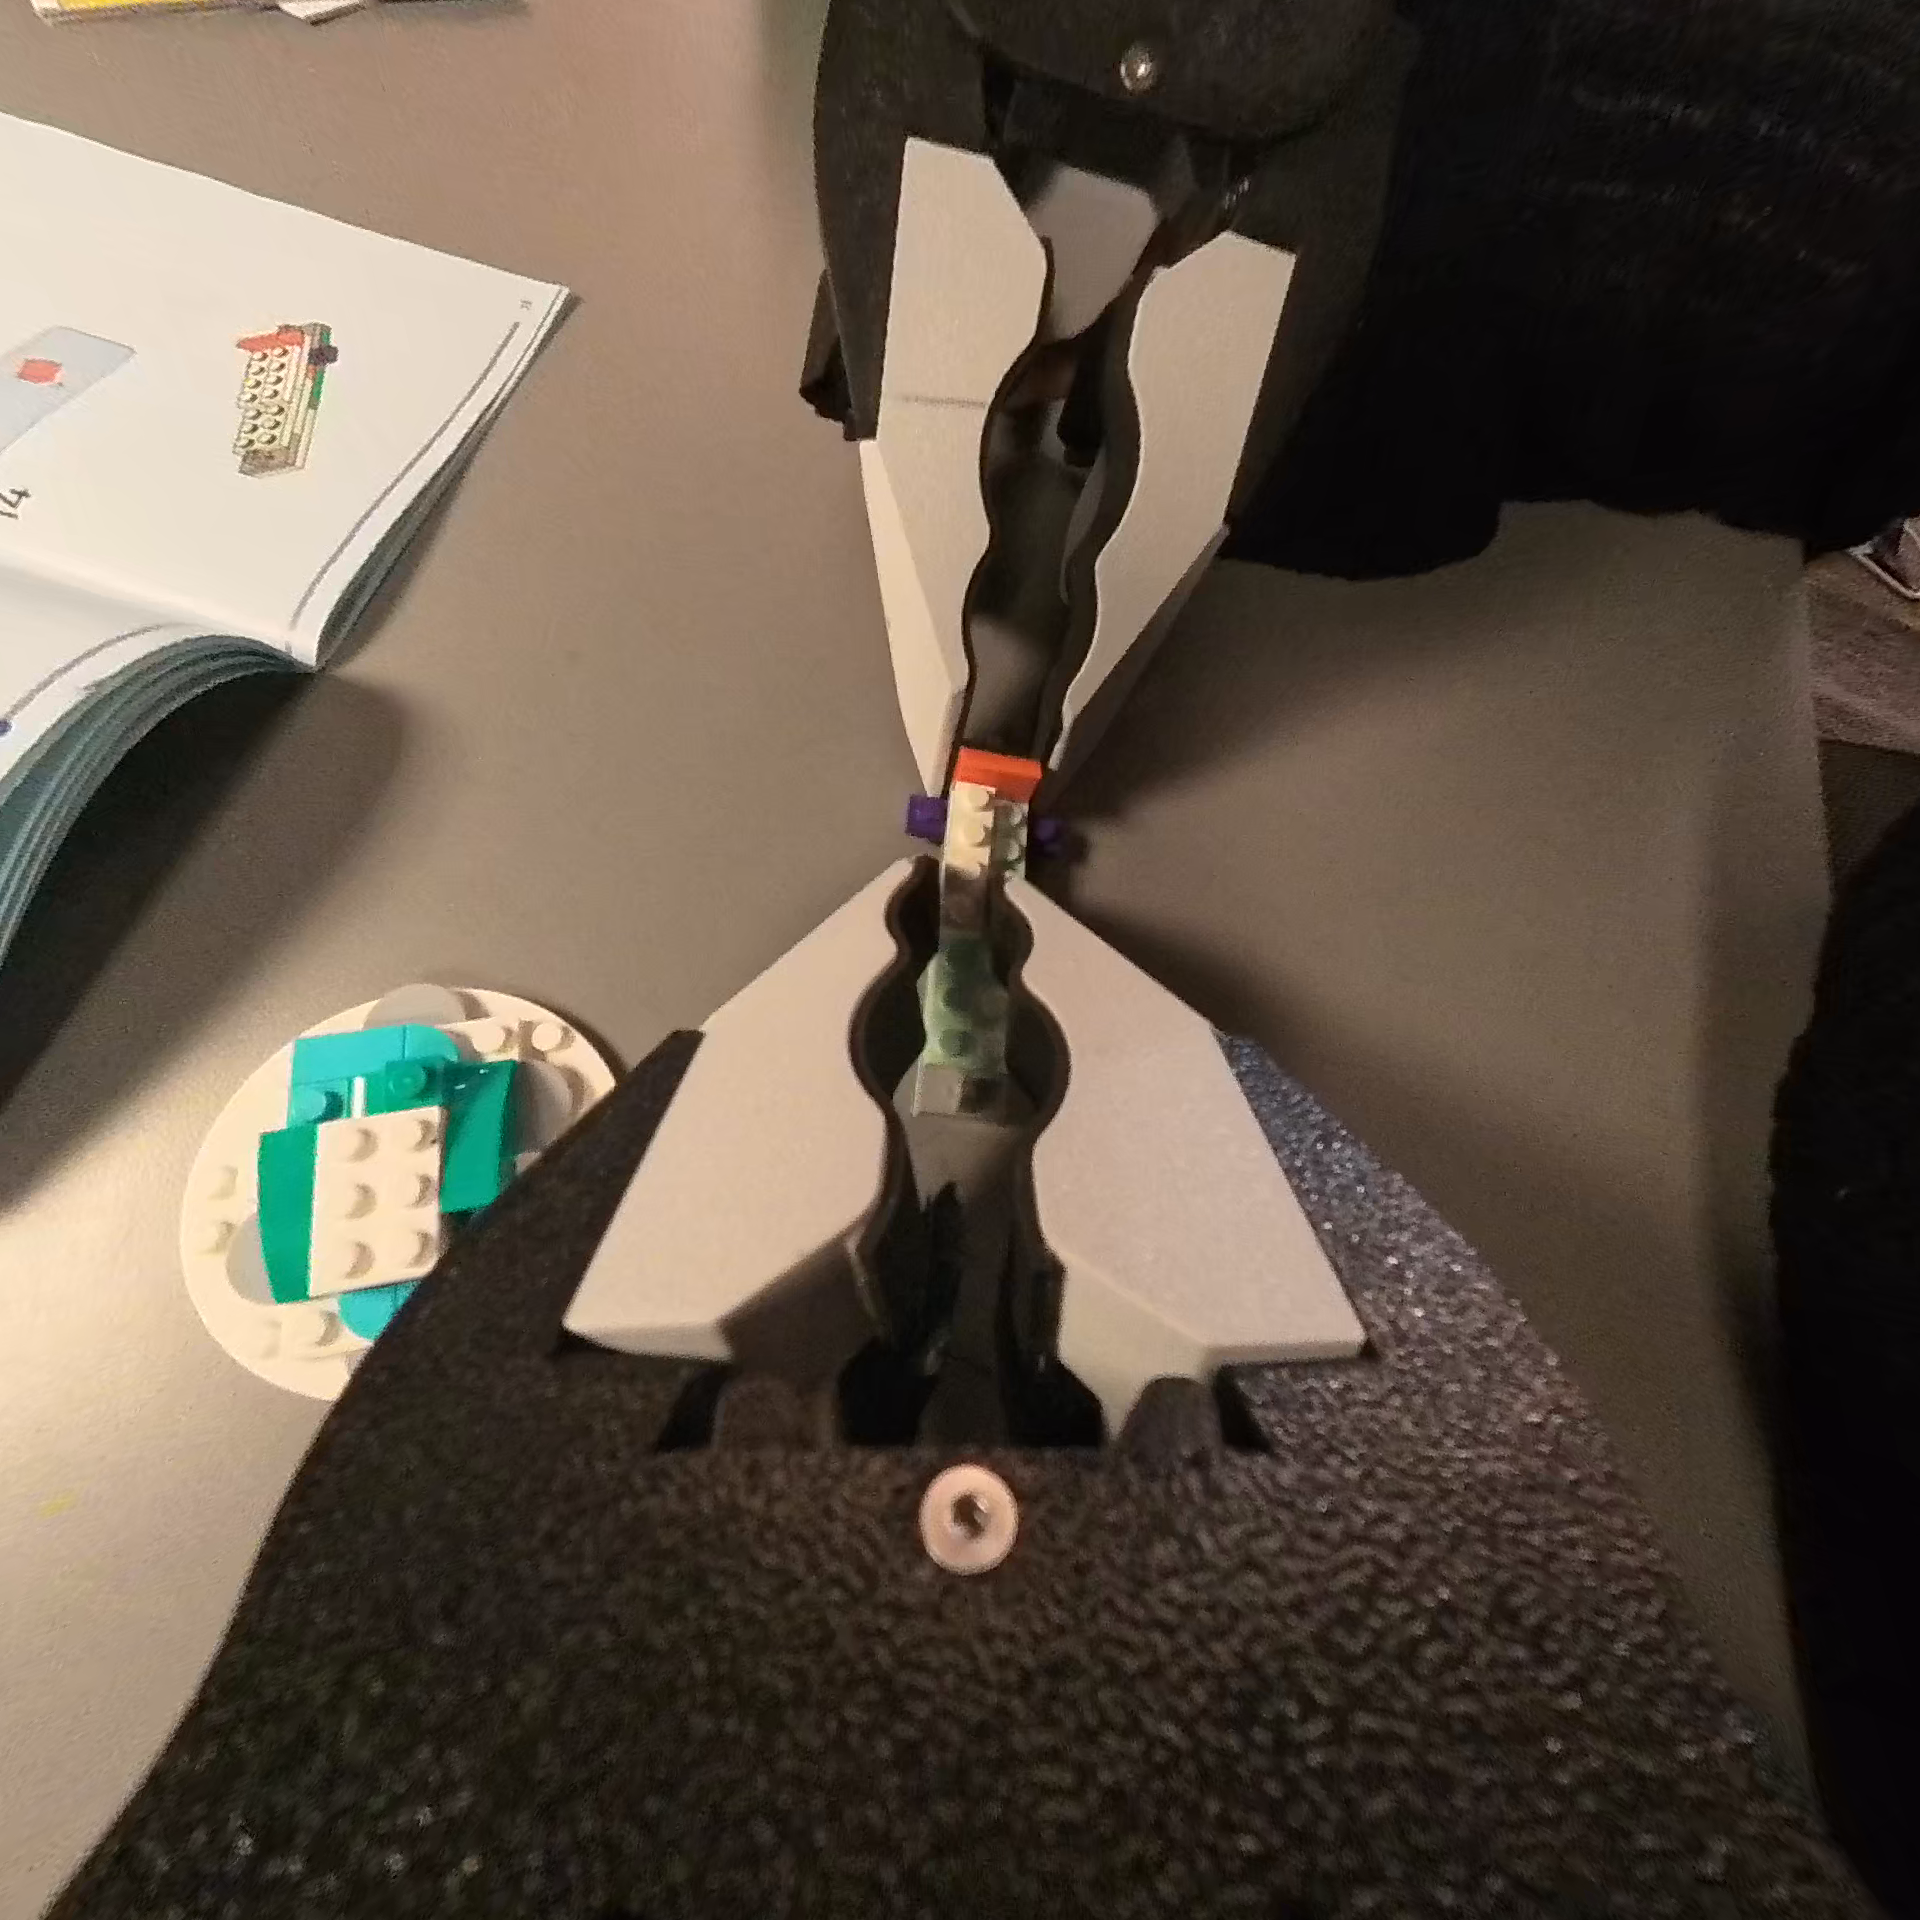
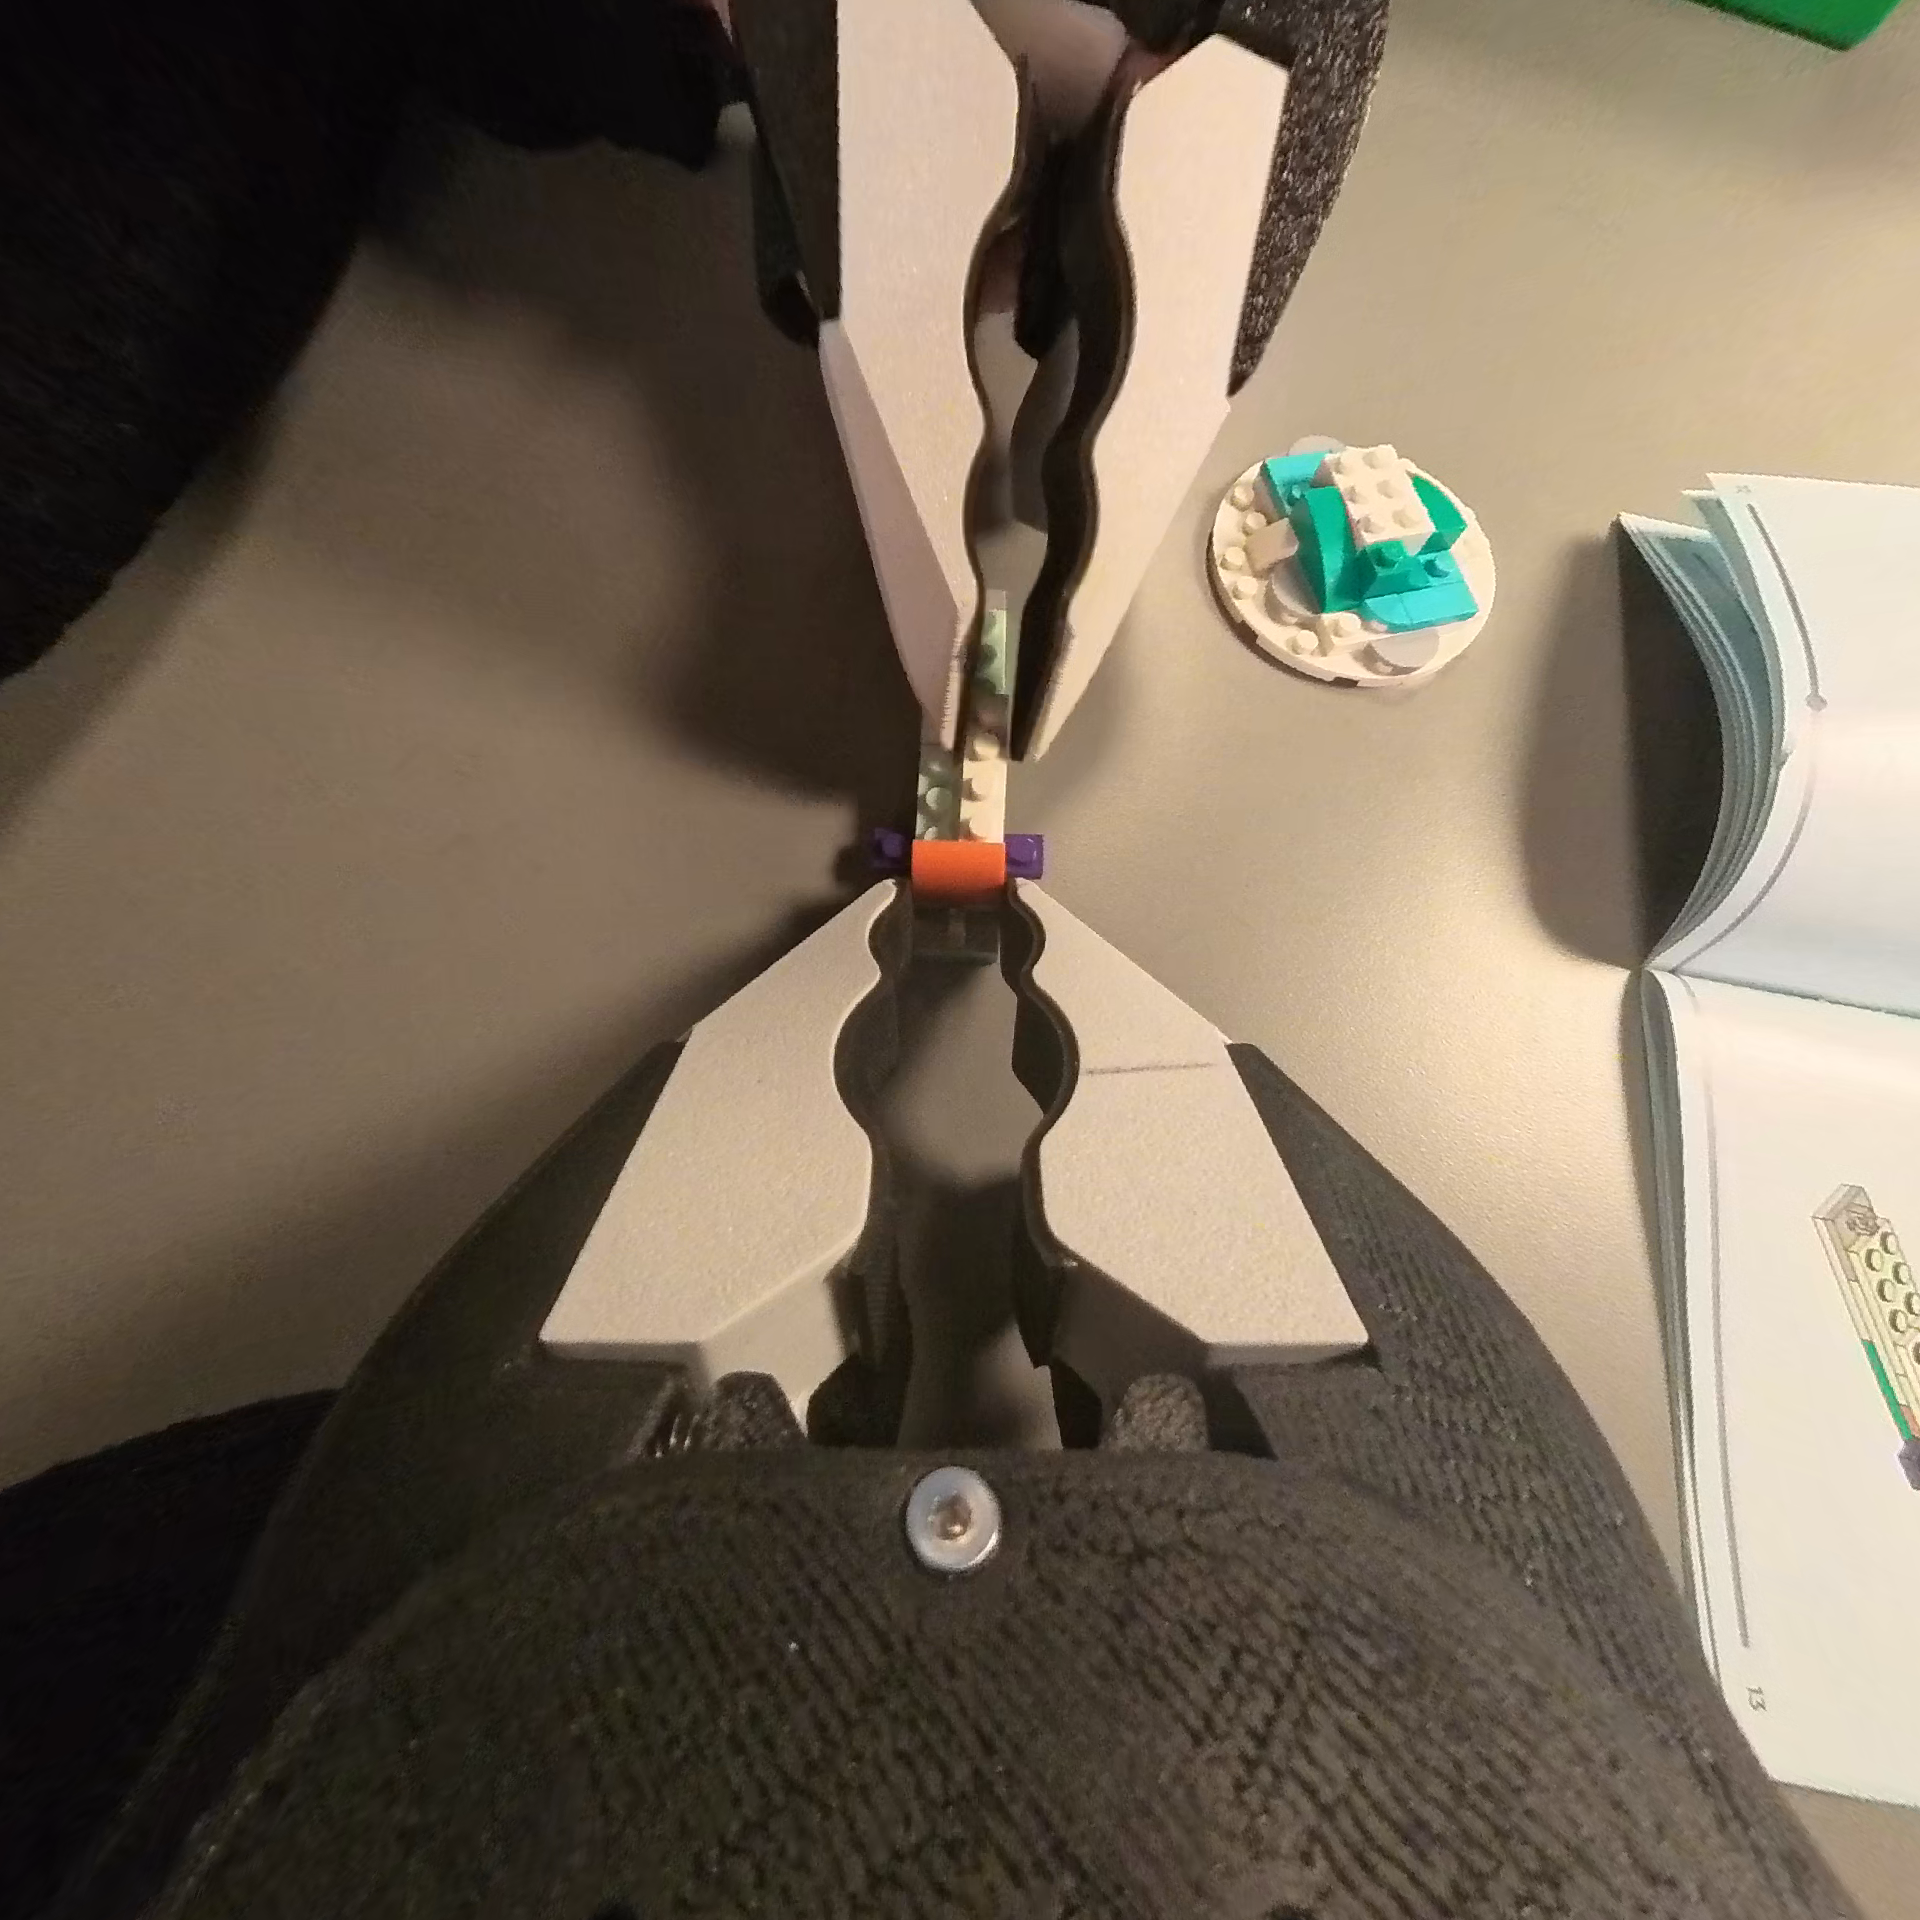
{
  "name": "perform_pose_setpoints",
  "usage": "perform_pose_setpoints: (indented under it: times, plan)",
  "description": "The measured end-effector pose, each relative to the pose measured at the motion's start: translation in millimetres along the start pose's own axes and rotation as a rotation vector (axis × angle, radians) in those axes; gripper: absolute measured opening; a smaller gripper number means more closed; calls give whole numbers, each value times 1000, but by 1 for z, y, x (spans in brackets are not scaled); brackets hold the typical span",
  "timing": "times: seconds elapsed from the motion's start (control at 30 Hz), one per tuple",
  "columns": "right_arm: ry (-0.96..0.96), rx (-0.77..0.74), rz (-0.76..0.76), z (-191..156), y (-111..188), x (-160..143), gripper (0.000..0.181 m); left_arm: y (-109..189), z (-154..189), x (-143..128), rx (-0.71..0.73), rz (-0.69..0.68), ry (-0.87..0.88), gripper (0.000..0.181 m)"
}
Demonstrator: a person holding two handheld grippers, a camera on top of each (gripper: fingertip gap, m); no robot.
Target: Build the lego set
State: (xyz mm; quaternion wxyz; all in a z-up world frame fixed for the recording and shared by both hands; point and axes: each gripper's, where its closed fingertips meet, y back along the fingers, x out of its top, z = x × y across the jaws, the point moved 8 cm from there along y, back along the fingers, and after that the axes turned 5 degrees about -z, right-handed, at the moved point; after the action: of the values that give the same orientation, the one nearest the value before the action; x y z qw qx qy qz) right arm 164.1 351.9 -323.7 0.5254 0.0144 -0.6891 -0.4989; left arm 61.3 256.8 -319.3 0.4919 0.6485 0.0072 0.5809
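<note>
A narrow lego assembly (image 1: 971,831) of white, green and grey pieces is held in the air between my two grippers, which face each other tip to tip. It has an orange brick (image 1: 997,771) at one end and small purple pieces (image 1: 922,818) sticking out on both sides. My left gripper (image 1: 966,883) is shut on the green and grey end. My right gripper (image 1: 997,743) is shut on the orange end. In the right wrist view, the right gripper (image 2: 958,899) sits just behind the orange brick (image 2: 956,868), and the left gripper (image 2: 987,738) clamps the assembly (image 2: 961,800) from the far side.
A round white plate (image 1: 218,1236) carrying a teal and white build (image 1: 364,1174) lies on the grey table; it also shows in the right wrist view (image 2: 1236,540). An open instruction booklet (image 1: 208,416) (image 2: 1818,1039) lies beyond it. Dark fabric (image 1: 1662,260) borders the table. My left and right fingertips are right by each other.
</note>
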Motion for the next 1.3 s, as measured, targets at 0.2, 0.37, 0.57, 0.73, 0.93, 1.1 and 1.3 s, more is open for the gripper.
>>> perform_pose_setpoints:
  times: [0.2,0.37,0.57,0.73,0.93,1.1,1.3]
  plan:
    - [0,0,0,0,0,0,15,0,3,1,-9,2,5,16]
    - [-10,-1,1,1,0,0,15,12,10,2,7,68,-25,43]
    - [-44,-31,31,6,4,0,14,10,25,-10,307,7,-402,59]
    - [-60,-64,25,8,6,3,14,2,37,-6,576,-68,-785,55]
    - [-100,-81,87,11,18,14,14,-4,31,-4,806,-168,-1034,56]
    - [-94,-80,97,9,24,20,14,-9,31,-2,947,-191,-1174,38]
    - [-99,-76,103,9,25,21,14,-11,31,4,971,-181,-1193,33]
